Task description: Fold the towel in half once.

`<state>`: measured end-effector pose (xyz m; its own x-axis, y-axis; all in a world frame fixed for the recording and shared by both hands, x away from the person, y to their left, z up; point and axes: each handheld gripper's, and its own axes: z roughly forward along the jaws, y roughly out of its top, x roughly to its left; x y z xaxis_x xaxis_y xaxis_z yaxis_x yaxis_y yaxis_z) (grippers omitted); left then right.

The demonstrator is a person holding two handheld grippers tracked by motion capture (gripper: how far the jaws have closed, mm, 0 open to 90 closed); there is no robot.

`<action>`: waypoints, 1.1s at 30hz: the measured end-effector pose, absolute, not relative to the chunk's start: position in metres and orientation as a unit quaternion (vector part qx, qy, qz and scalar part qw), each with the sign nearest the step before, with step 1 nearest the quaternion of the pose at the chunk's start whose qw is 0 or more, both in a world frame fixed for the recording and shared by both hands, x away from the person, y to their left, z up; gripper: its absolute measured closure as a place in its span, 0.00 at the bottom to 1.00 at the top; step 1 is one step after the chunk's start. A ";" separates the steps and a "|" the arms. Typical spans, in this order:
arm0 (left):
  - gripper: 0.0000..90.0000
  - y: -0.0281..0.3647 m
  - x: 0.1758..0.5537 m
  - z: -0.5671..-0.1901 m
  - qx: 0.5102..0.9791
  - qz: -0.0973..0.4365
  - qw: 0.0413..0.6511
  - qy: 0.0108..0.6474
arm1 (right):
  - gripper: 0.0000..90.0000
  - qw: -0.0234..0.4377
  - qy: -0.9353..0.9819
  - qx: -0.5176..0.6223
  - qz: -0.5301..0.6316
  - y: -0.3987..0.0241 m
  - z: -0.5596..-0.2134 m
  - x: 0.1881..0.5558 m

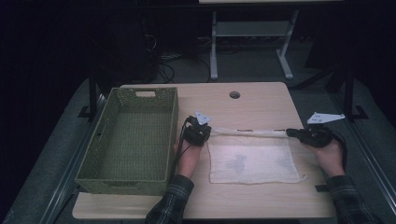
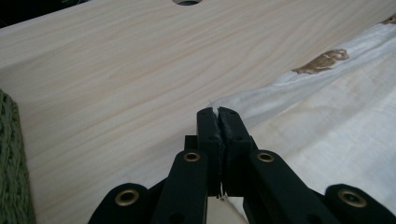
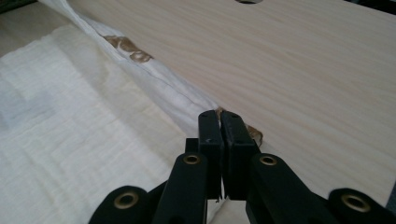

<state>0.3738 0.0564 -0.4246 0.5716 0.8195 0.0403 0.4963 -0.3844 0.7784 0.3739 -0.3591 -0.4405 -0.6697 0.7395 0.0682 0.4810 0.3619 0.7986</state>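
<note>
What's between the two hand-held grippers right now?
In the high view, the far edge of the white cloth stretches taut from the left hand-held gripper to the right hand-held gripper, both shut on it; nothing else lies between.

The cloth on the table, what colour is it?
White cloth with brownish printed shapes, clearest in the right gripper view.

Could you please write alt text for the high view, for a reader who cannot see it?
A person's left gripper and right gripper each pinch a far corner of a white cloth, stretching its far edge taut above a wooden table. An empty green woven basket sits at the left.
</note>
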 end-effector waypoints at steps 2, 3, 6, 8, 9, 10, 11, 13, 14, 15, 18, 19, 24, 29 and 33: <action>0.98 0.058 0.368 -0.426 0.805 0.211 0.376 0.408 | 0.97 0.153 0.815 0.373 0.417 -0.359 -0.442 0.369; 0.98 0.059 0.365 -0.426 0.806 0.208 0.376 0.407 | 0.97 0.152 0.815 0.372 0.418 -0.359 -0.442 0.366; 0.98 0.058 0.356 -0.427 0.811 0.203 0.375 0.401 | 0.97 0.153 0.813 0.373 0.421 -0.361 -0.440 0.359; 0.98 0.057 0.351 -0.427 0.814 0.202 0.374 0.397 | 0.97 0.154 0.812 0.372 0.423 -0.363 -0.439 0.354; 0.98 0.057 0.349 -0.427 0.814 0.201 0.374 0.396 | 0.97 0.154 0.811 0.372 0.425 -0.364 -0.439 0.352; 0.98 0.057 0.347 -0.426 0.815 0.200 0.375 0.394 | 0.97 0.153 0.810 0.373 0.425 -0.365 -0.439 0.349; 0.98 0.058 0.345 -0.426 0.814 0.198 0.378 0.394 | 0.97 0.151 0.810 0.373 0.427 -0.366 -0.439 0.346; 0.97 0.058 0.340 -0.426 0.812 0.189 0.388 0.394 | 0.97 0.151 0.810 0.372 0.427 -0.366 -0.439 0.340; 0.97 0.059 0.339 -0.426 0.813 0.189 0.387 0.392 | 0.97 0.150 0.811 0.372 0.426 -0.366 -0.439 0.336; 0.97 0.059 0.337 -0.426 0.814 0.187 0.388 0.390 | 0.97 0.149 0.811 0.372 0.427 -0.366 -0.439 0.333; 0.97 0.059 0.332 -0.426 0.812 0.172 0.397 0.392 | 0.97 0.150 0.811 0.370 0.428 -0.367 -0.439 0.326; 0.97 0.058 0.330 -0.426 0.814 0.172 0.396 0.389 | 0.97 0.149 0.811 0.372 0.427 -0.368 -0.438 0.323; 0.97 0.060 0.319 -0.425 0.812 0.163 0.403 0.389 | 0.97 0.142 0.805 0.374 0.437 -0.373 -0.438 0.314; 0.98 0.060 0.306 -0.424 0.817 0.159 0.401 0.383 | 0.97 0.145 0.809 0.366 0.437 -0.373 -0.438 0.302; 0.97 0.059 0.297 -0.425 0.823 0.156 0.395 0.377 | 0.97 0.138 0.813 0.363 0.433 -0.372 -0.440 0.293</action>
